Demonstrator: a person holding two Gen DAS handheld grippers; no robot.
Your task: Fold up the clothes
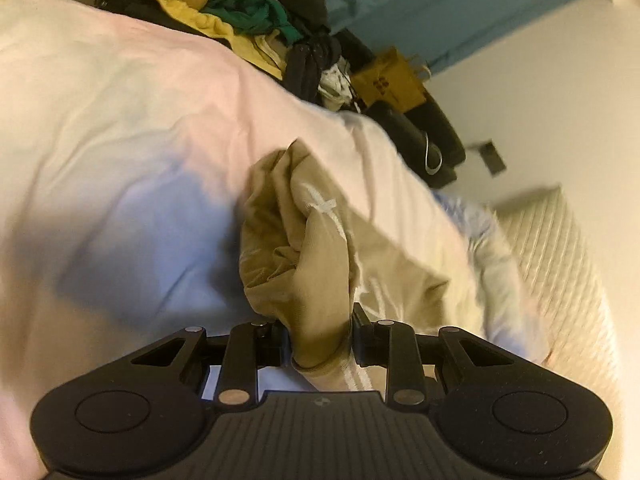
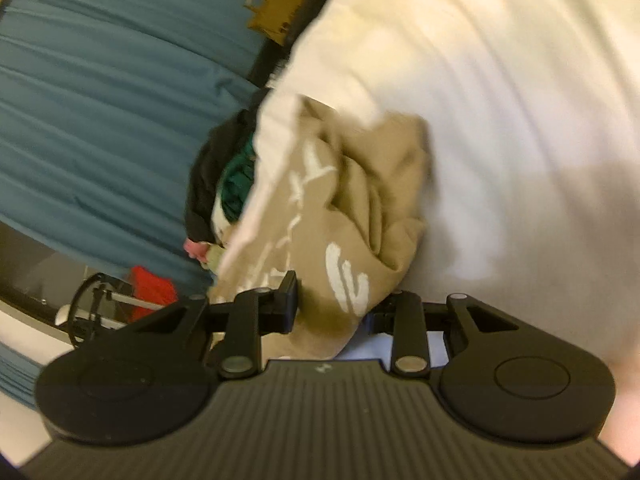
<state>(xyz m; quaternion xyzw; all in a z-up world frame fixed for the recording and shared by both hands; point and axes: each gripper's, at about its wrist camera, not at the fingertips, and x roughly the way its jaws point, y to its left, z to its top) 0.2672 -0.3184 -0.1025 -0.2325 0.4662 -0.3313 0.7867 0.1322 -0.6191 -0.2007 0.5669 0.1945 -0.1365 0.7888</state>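
- we see the left gripper (image 1: 320, 340) pinching a soft, crumpled tan garment (image 1: 304, 248) with white print; its black jaws sit narrow on the bunched cloth.
- the right gripper (image 2: 332, 308) clamps the same tan garment (image 2: 352, 208), which spreads toward twelve o'clock over a smooth, wrinkled white bedsheet (image 2: 520, 100).
- a rumpled clothes pile (image 1: 240, 12) lies at eleven o'clock.

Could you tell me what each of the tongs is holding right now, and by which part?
Both hold the tan garment: the left tongs pinch a bunched fold near white stripes, the right tongs a bunched part with white print.
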